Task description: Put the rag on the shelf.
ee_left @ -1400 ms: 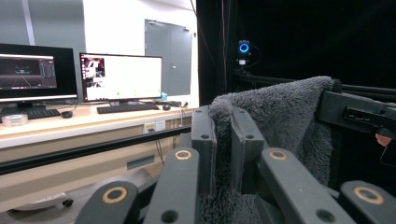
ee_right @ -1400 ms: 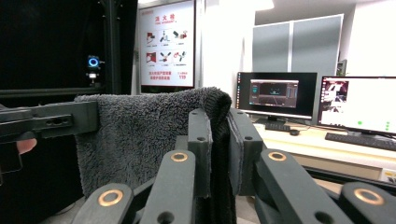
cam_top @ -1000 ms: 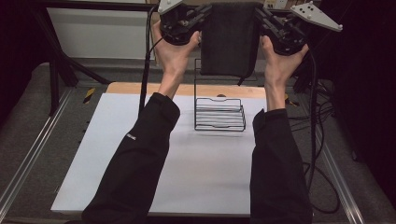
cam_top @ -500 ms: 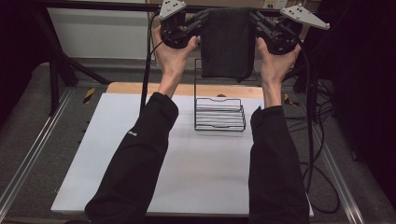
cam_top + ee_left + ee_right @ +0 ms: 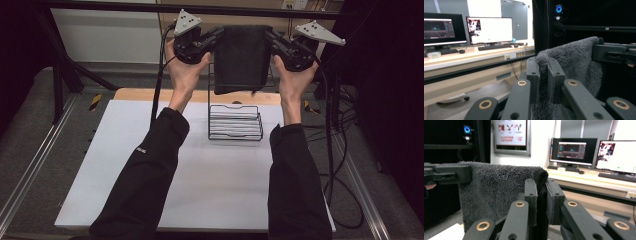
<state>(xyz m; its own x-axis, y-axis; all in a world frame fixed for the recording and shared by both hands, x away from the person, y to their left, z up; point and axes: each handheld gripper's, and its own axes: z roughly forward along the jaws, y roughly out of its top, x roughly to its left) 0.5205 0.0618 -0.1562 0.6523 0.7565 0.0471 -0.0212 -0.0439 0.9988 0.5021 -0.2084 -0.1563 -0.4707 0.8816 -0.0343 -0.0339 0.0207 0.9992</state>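
Note:
A dark grey fluffy towel hangs folded between both grippers, high above the far end of the table. My left gripper is shut on its upper left corner, and the right gripper is shut on its upper right corner. In the left gripper view the towel is pinched between the jaws of my left gripper. The right gripper view shows the towel clamped by my right gripper. A black wire rack stands on the white table below the towel's lower edge.
A wooden strip runs along the table's far edge. Cables trail down the right side. Metal rails flank the table. Monitors on a desk stand beyond, in the gripper views.
Both hands have come down with the towel stretched between them, so its lower edge hangs closer to the wire rack. Both grips are unchanged.

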